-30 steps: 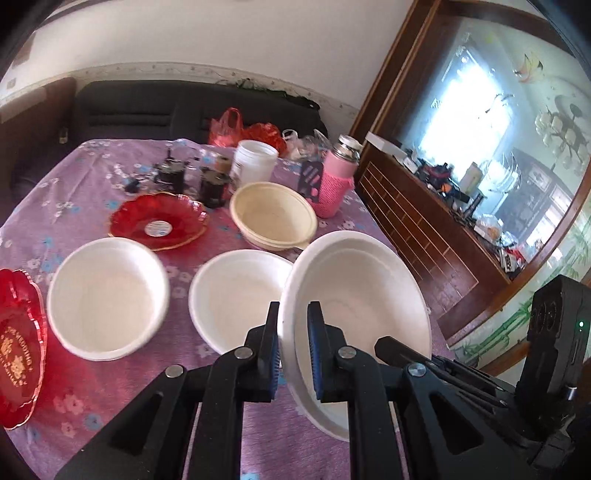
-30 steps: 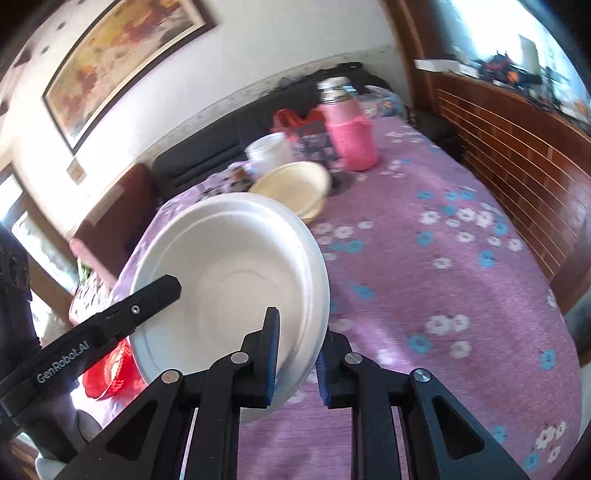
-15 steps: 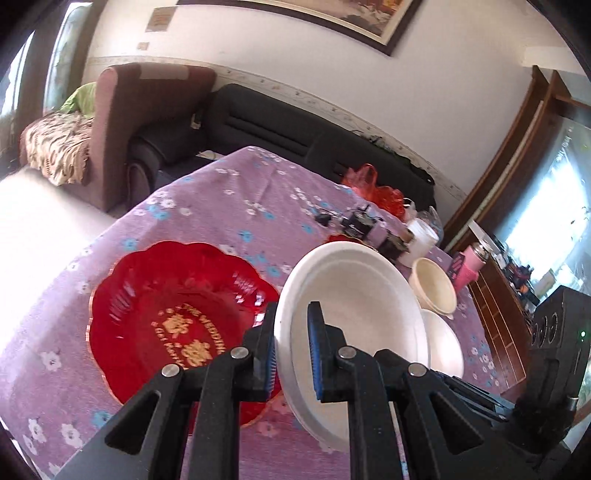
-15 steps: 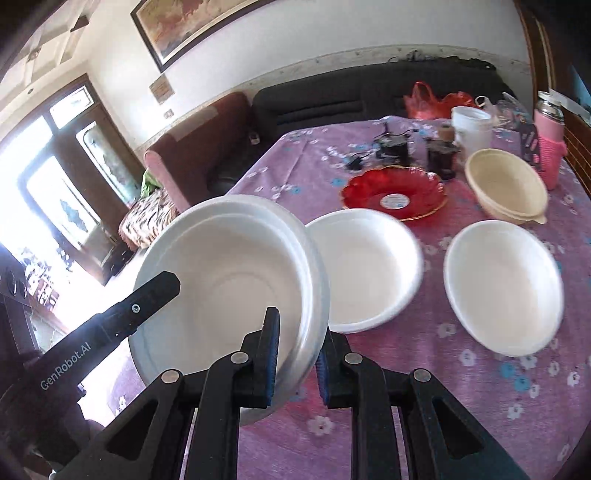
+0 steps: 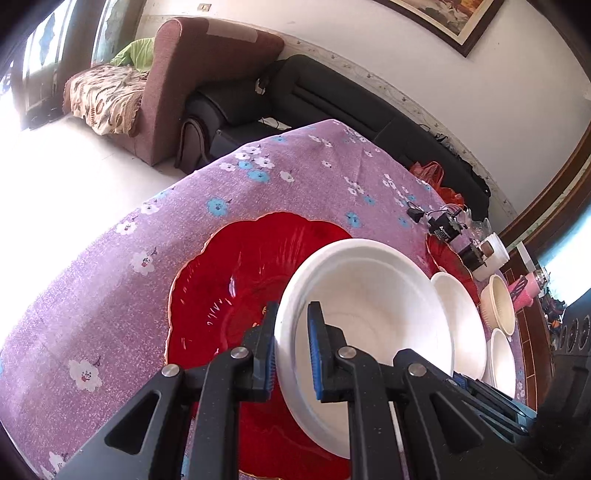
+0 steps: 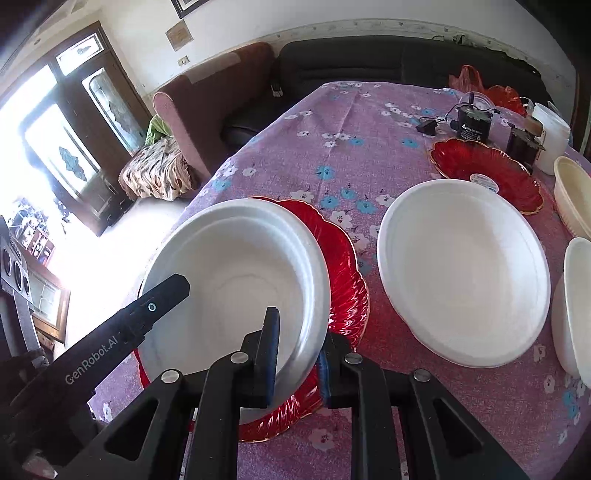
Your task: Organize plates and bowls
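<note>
A home living room: maroon armchair [image 5: 207, 74], black sofa [image 5: 332, 99], framed painting [image 5: 454, 22], floral-clothed surface [image 5: 295, 166].

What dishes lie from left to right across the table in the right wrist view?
White bowl held by both tools over the large red plate → free white bowl → small red plate, farther back → cream bowl at the right edge.

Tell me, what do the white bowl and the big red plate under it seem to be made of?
White bowl: probably foam or pulp, matte, with a thick soft rim. Big red plate: probably glass or clear plastic, glossy, translucent, ribbed, with a gold edge.
</note>
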A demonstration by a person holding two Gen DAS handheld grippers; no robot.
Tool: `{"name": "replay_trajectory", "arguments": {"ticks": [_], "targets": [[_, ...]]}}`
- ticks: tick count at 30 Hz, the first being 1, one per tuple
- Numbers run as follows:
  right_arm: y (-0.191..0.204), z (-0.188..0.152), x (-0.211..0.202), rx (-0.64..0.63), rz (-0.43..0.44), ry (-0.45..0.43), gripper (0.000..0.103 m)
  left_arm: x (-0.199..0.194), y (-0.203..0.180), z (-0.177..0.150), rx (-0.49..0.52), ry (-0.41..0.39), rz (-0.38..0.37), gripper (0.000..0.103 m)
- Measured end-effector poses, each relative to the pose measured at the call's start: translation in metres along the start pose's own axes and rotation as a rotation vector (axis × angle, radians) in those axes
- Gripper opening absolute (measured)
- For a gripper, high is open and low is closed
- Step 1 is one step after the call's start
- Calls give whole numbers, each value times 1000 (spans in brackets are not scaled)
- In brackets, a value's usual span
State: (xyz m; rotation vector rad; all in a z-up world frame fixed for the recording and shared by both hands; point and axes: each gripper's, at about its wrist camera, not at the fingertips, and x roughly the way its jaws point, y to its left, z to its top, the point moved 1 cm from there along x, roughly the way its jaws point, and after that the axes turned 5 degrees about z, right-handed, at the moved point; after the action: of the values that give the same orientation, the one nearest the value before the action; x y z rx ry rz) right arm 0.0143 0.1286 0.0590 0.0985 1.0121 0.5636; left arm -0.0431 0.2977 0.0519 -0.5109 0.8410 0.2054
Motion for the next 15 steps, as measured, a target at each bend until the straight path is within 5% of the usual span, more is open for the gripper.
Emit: {"name": "replay_trajectory", "arguments": {"ticks": [10,15], "targets": [[-1,-1,20,20,-1,40,20,6,1,-1,-11,8,8,13],[-7,-10,-19,26,-1,-32,20,-19,-36,-13,68,-33,-40,23]]}}
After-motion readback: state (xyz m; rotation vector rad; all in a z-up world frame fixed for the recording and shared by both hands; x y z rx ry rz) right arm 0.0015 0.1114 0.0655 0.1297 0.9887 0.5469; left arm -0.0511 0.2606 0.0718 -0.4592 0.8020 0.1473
